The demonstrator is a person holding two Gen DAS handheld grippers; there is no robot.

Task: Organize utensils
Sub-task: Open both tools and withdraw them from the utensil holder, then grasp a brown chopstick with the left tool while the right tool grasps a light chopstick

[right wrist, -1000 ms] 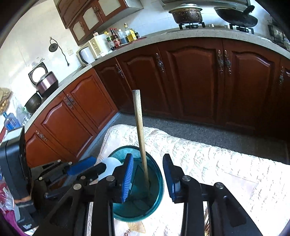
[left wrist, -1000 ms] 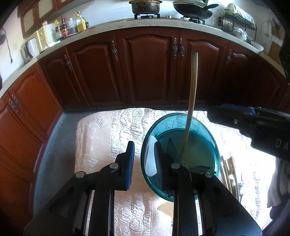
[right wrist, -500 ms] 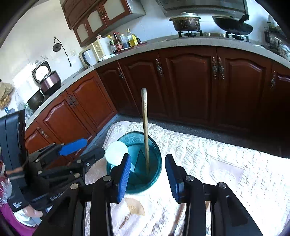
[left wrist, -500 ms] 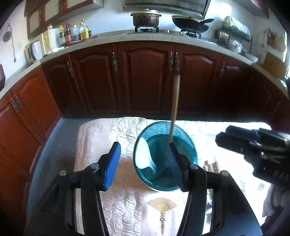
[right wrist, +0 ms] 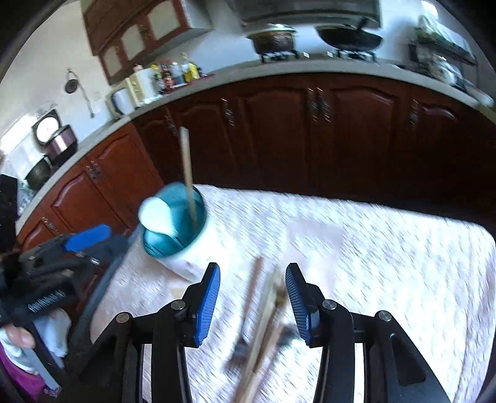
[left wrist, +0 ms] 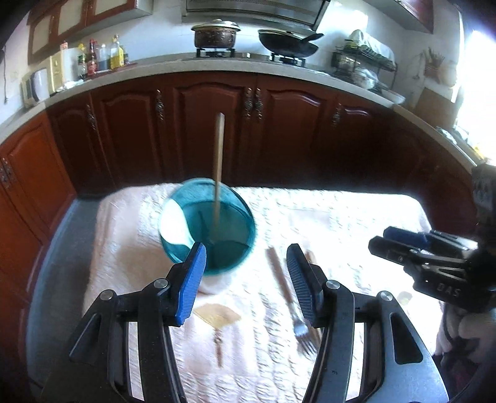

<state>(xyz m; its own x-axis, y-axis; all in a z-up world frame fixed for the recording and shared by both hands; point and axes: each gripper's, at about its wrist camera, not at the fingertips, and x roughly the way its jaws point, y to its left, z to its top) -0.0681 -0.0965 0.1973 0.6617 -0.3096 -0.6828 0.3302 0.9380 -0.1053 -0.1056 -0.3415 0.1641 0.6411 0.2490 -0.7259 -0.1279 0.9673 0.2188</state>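
We see both the left gripper [left wrist: 246,279] and right gripper [right wrist: 252,297] spread apart and empty; blurred utensils [right wrist: 263,313], possibly a fork, lie at five o'clock from the teal holder [left wrist: 207,229].

Both grippers withdrawn from teal holder [left wrist: 207,229]; left gripper [left wrist: 246,280] opened wider; fork [left wrist: 293,305] now between its fingers.

Home kitchen. Dark red-brown wooden base cabinets [left wrist: 214,130] with ornate metal handles run under a curved pale countertop [left wrist: 279,69]. Gas hob on top carries a lidded pot [left wrist: 216,33] and a black wok [left wrist: 288,43], range hood [left wrist: 254,12] above. Oil and sauce bottles [left wrist: 99,57] beside a small cream appliance. Dish rack [left wrist: 364,63] at right. Rice cooker [right wrist: 57,136] with lid raised further along. Wall cupboards [right wrist: 139,37] with pale panels.
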